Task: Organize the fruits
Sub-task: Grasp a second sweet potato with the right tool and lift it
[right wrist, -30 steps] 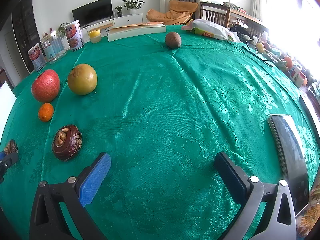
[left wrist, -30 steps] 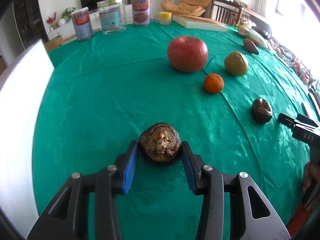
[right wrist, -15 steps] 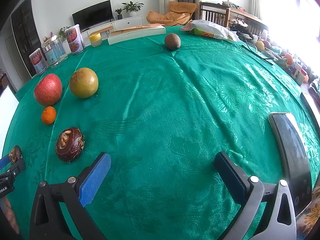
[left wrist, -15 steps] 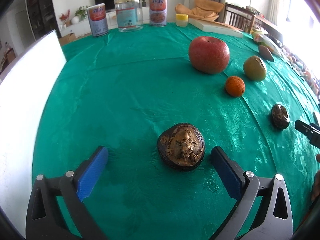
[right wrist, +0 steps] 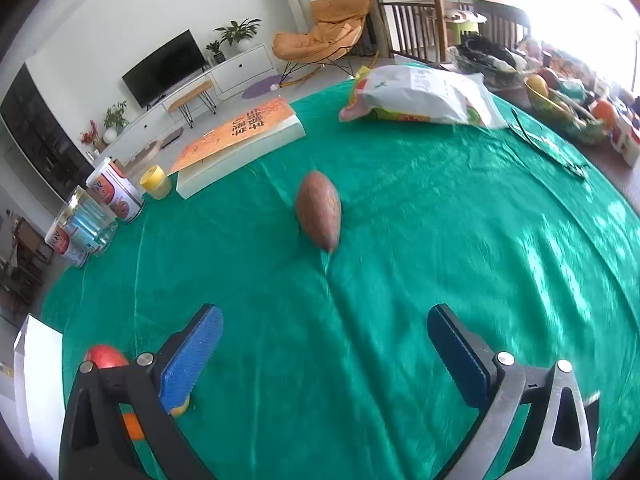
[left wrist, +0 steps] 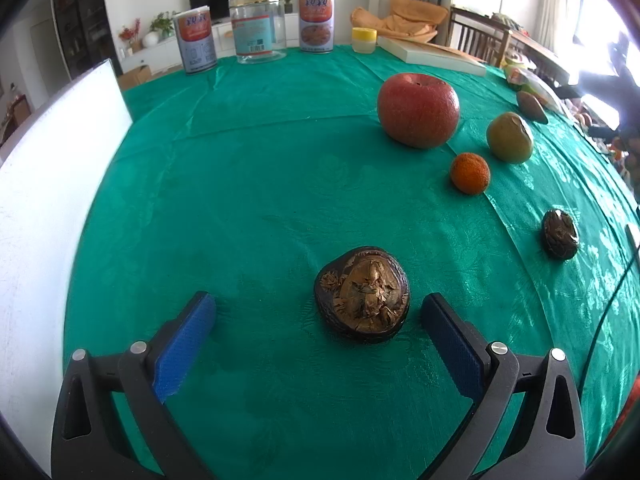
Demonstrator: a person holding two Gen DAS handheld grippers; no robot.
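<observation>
My left gripper (left wrist: 318,300) is open wide, with a dark carved-looking fruit (left wrist: 362,300) resting on the green cloth between its blue pads, nearer the right one and touched by neither. Beyond it lie a second dark fruit (left wrist: 560,234), a small orange (left wrist: 470,173), a green-yellow fruit (left wrist: 509,137) and a red apple (left wrist: 418,110). My right gripper (right wrist: 325,314) has its jaws closing slightly with nothing between them. A brown oval fruit (right wrist: 319,210) lies well ahead of it. The apple (right wrist: 105,357) peeks out behind its left finger.
A white board (left wrist: 48,200) stands along the table's left edge. Two cans and a glass jar (left wrist: 256,24) line the far edge, beside a yellow-lidded pot (right wrist: 156,182) and a book (right wrist: 240,140). A snack bag (right wrist: 420,96) lies far right.
My left gripper has let go of the dark fruit and opened wide. My right gripper has swung across the table, from the row of fruits to the brown oval fruit.
</observation>
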